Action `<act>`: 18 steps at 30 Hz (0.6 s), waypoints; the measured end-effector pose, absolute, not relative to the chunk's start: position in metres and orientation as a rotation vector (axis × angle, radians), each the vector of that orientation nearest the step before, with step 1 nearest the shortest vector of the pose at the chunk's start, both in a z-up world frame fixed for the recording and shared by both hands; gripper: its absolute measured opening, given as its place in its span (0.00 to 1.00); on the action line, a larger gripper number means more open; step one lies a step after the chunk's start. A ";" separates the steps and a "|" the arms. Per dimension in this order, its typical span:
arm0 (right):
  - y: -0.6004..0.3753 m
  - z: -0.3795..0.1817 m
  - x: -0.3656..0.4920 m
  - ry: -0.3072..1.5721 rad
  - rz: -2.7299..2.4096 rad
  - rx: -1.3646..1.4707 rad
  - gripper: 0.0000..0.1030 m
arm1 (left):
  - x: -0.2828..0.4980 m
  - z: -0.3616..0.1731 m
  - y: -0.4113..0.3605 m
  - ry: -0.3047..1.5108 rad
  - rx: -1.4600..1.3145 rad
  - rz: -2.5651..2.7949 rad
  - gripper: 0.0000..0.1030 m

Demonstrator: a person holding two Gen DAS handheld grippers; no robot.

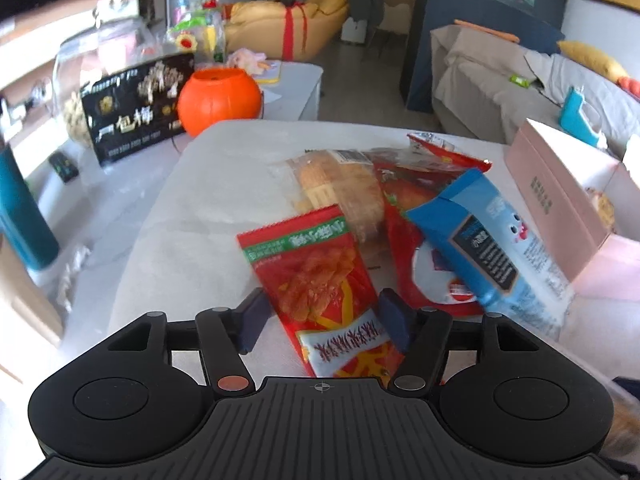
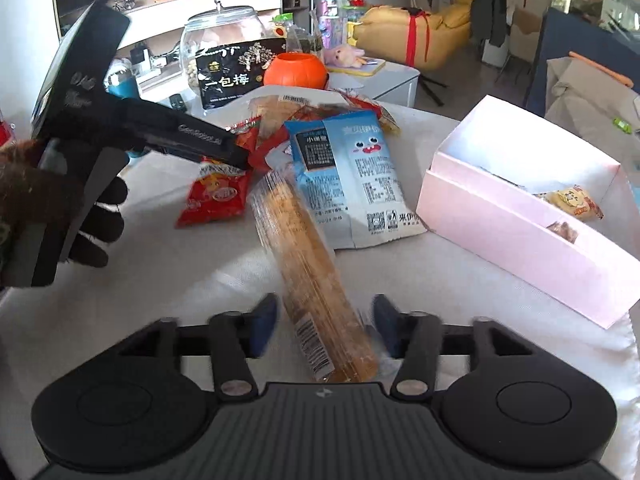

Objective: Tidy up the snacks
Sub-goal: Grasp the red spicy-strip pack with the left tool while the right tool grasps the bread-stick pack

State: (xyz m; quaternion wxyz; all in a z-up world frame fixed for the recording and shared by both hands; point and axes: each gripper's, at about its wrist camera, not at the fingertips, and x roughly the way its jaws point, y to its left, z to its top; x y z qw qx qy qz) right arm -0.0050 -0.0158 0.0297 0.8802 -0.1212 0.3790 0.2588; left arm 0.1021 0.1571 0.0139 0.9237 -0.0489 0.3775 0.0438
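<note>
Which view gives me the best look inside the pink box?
The right wrist view: the pink box is open towards the camera, with two small packets visible inside. The left wrist view catches only its outer wall and a sliver of the interior at the frame's edge.

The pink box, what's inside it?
In the right wrist view the pink box holds a yellow snack packet and a brownish one near its front wall. The wall and the raised lid hide the rest of the inside.

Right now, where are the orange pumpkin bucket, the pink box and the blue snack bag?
orange pumpkin bucket (image 1: pixel 218 100): left wrist view, front of its body.
pink box (image 2: pixel 516 236): right wrist view, near side wall.
blue snack bag (image 2: pixel 360 172): right wrist view, printed middle.
</note>
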 end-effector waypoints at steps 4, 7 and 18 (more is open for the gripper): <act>-0.022 0.015 -0.007 0.756 0.483 -0.238 0.80 | 0.093 0.014 0.165 0.753 -0.117 0.054 0.60; -0.033 0.009 -0.003 0.744 0.464 -0.171 0.83 | 0.077 0.012 0.172 0.731 -0.137 0.012 0.56; -0.043 0.011 0.002 0.743 0.424 -0.110 0.83 | 0.012 0.022 0.141 0.833 -0.079 -0.181 0.50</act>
